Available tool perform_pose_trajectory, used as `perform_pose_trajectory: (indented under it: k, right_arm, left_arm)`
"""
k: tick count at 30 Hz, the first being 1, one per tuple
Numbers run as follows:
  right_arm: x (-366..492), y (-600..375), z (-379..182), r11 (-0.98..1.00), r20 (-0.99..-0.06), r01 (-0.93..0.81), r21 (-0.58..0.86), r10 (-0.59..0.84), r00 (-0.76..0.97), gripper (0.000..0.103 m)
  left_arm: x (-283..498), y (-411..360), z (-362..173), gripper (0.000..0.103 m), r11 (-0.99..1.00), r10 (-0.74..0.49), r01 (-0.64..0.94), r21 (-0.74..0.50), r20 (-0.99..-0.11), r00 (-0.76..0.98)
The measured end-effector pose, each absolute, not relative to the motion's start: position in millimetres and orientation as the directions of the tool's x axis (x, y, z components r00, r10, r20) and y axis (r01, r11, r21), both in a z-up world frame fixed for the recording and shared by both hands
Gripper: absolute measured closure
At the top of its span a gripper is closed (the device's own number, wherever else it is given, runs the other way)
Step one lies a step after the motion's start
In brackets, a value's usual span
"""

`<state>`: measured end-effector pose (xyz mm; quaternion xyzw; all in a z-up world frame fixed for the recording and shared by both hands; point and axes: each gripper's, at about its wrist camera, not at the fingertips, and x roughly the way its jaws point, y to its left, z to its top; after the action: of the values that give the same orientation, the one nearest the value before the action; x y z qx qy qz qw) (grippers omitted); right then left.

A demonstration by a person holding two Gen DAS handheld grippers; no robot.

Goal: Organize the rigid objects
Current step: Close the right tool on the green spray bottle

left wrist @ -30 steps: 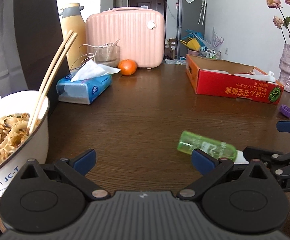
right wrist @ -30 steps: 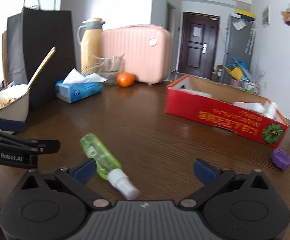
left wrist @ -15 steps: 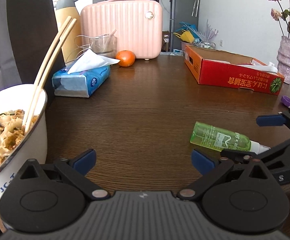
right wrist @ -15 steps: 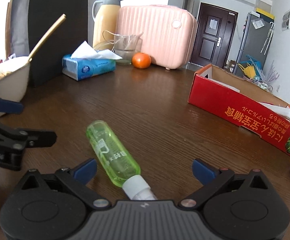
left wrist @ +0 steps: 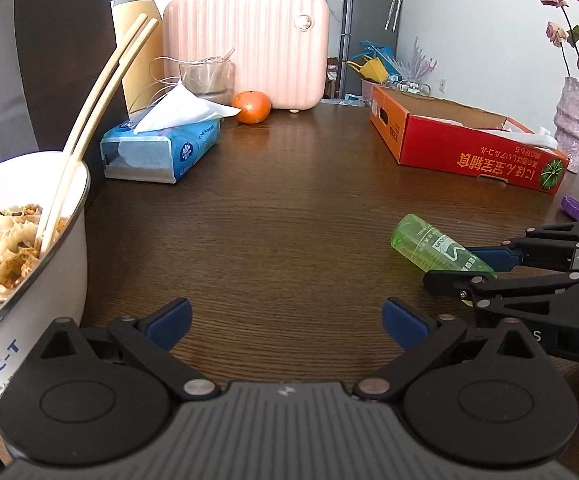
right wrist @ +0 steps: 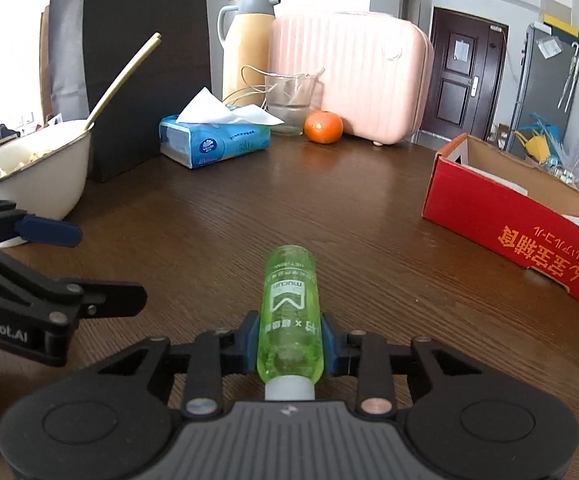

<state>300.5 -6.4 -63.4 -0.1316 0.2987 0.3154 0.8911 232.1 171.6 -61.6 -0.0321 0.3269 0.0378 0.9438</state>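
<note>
A green spray bottle [right wrist: 289, 292] lies on the dark wooden table [right wrist: 249, 208], white nozzle toward the right wrist camera. My right gripper [right wrist: 290, 340] is closing on it, and its blue pads press both sides of the bottle's lower body. In the left wrist view the same bottle [left wrist: 429, 242] lies at the right, with the right gripper [left wrist: 473, 266] clamped over its nozzle end. My left gripper [left wrist: 285, 320] stands open above bare table, nothing between its fingers, to the left of the bottle.
A red cardboard box [left wrist: 469, 148] sits at the right, with a purple cap [left wrist: 574, 208] near it. A noodle bowl [left wrist: 61, 240] with chopsticks stands at the left. Farther back are a tissue pack [left wrist: 161, 148], an orange [left wrist: 251, 107], a pink case [left wrist: 245, 44] and a black bag [right wrist: 137, 60].
The right gripper moved forward and left over the bottle and its wide jaws shut on the bottle's body. The left gripper barely moved and stays open.
</note>
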Motion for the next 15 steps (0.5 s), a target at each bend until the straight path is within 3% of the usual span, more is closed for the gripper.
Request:
perform_pose_trajectory:
  k: [15]
  right_arm:
    - [294.7,-25.8,-49.7,0.782,-0.547,-0.623,0.019,0.53,0.649,0.073]
  left_arm:
    - [232.6,162.8,-57.8,0.0,0.991,0.105,-0.135,-0.001,-0.622,0.776]
